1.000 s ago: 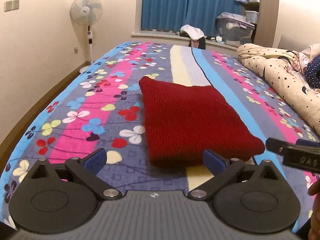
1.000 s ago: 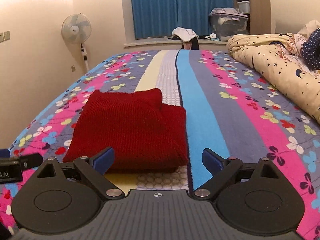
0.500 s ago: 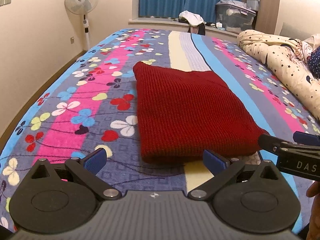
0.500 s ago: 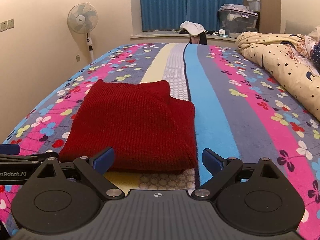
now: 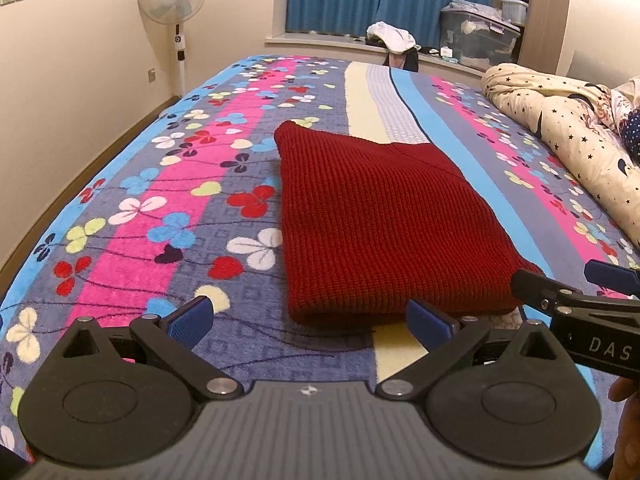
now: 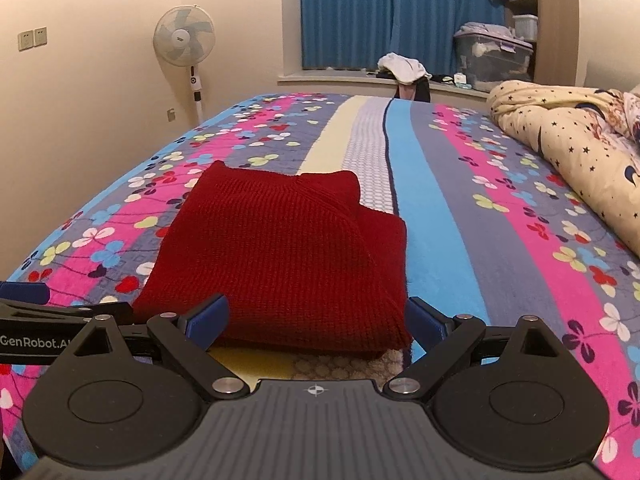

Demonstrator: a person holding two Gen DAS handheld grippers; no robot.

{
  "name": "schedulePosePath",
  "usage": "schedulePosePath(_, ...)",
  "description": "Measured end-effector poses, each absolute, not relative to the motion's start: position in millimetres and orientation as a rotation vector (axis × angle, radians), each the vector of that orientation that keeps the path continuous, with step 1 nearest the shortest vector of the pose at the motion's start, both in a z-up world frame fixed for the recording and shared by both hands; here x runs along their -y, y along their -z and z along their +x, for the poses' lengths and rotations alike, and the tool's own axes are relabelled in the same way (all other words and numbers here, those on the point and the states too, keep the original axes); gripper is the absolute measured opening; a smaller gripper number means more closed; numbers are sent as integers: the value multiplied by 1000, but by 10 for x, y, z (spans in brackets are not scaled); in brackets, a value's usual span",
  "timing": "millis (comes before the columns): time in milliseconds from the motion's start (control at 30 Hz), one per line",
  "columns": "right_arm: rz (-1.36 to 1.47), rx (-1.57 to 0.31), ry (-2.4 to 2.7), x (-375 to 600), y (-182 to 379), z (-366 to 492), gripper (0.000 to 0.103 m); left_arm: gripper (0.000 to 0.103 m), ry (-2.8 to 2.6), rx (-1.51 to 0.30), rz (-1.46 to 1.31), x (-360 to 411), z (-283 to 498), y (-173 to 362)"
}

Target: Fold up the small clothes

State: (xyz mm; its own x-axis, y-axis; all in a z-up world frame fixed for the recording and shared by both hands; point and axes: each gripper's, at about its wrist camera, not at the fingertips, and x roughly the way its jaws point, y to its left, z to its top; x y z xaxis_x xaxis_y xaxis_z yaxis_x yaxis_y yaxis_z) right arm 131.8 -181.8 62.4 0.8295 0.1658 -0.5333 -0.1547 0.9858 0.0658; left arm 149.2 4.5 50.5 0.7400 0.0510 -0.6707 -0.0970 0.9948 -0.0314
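A dark red knitted garment (image 5: 384, 224) lies folded into a thick rectangle on the flowered bedspread (image 5: 168, 200); it also shows in the right wrist view (image 6: 288, 256). My left gripper (image 5: 310, 322) is open and empty, just short of the garment's near left corner. My right gripper (image 6: 316, 318) is open and empty, with its jaws level with the garment's near edge. The right gripper also shows at the right edge of the left wrist view (image 5: 568, 292). The left gripper's side shows at the left edge of the right wrist view (image 6: 48, 316).
A rolled star-print duvet (image 5: 568, 128) lies along the bed's right side. A standing fan (image 5: 172, 4) is by the left wall. A window sill with clothes (image 5: 394, 38) and a storage box (image 5: 480, 40) is beyond the bed.
Both grippers have moved slightly and steadied near the garment's near edge; the right one has come closer to it. The garment has not moved. Both jaws stayed open.
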Motion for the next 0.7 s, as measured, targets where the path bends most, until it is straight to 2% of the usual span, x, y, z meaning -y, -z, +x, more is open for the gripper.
schedulePosePath(700, 7, -556, -185, 1804, -628, 1298, 95, 102, -78, -730, -63, -23, 1471, -505)
